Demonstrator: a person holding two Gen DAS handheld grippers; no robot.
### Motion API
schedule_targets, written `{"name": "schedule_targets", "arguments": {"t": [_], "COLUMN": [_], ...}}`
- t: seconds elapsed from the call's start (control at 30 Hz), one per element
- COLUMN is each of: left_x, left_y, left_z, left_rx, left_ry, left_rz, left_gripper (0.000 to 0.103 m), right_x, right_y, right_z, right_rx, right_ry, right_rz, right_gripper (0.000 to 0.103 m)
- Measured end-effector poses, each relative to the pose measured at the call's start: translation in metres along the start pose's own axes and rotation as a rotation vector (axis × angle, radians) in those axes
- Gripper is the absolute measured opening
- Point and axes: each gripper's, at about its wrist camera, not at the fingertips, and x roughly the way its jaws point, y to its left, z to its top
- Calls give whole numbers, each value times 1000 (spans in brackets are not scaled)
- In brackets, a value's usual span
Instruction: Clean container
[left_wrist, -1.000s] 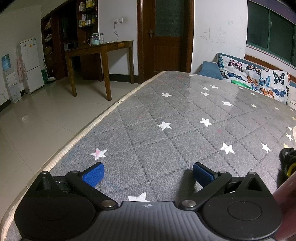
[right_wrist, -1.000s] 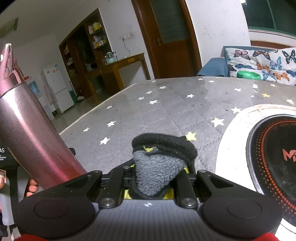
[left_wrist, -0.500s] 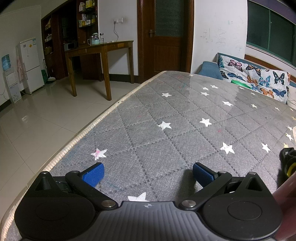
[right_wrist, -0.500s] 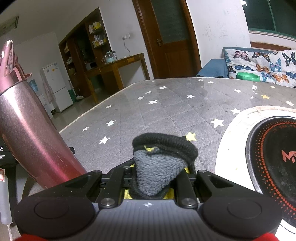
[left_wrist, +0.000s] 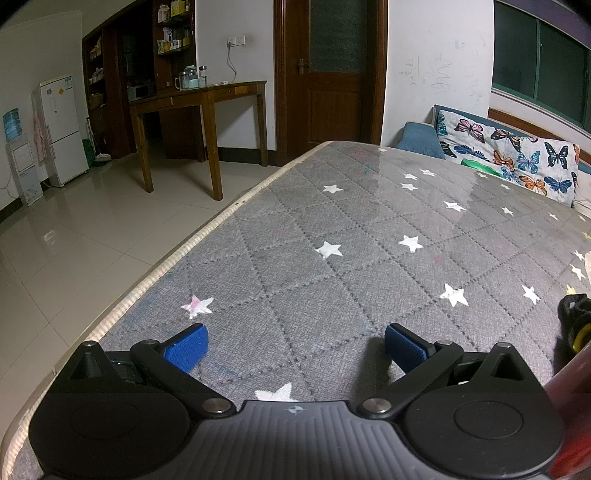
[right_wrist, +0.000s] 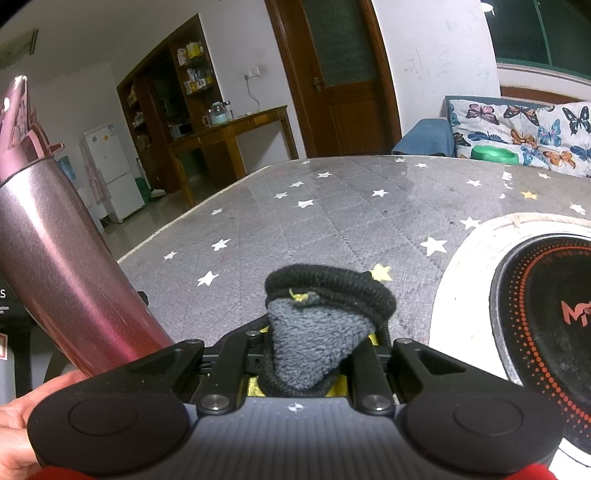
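Pink metallic bottle (left_wrist: 569, 398) shows in the left wrist view only as a reddish sliver at the lower right edge, just beside the left tool (left_wrist: 293, 345). That tool is spread wide, its blue pads (left_wrist: 188, 347) well apart with nothing between them, hovering low over the grey star-printed mattress (left_wrist: 369, 258). A black and yellow bit of cloth (left_wrist: 576, 321) peeks in at the right edge. Beyond the mattress stand a wooden table (left_wrist: 207, 99), a white fridge (left_wrist: 61, 129), a brown door (left_wrist: 332, 74) and a butterfly-print pillow (left_wrist: 509, 151).

In the right wrist view the bottle (right_wrist: 62, 258) fills the left side, tilted with its capped top leaning away to the upper left and its base low near the camera. A bare hand (right_wrist: 22, 417) sits at the lower left just under the base, but whether it grips the bottle I cannot tell. The right tool (right_wrist: 317, 354) is clamped on a grey cleaning cloth (right_wrist: 317, 332) with a black knitted rim, a little yellow showing beneath. The cloth stands apart from the bottle. To the right lies a round black disc with orange dots (right_wrist: 546, 317) set in a white ring on the mattress (right_wrist: 332, 214).
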Motion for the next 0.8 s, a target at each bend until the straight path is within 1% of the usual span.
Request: {"name": "schedule_targets", "arguments": {"t": [0.8], "left_x": [-1], "left_y": [0], "left_z": [0], "left_rx": [0], "left_ry": [0], "left_rz": [0], "left_gripper": [103], "right_x": [1], "right_y": [-1], "right_z": [0], "right_rx": [1], "right_ry": [-1], "right_rz": [0], "right_gripper": [16]}}
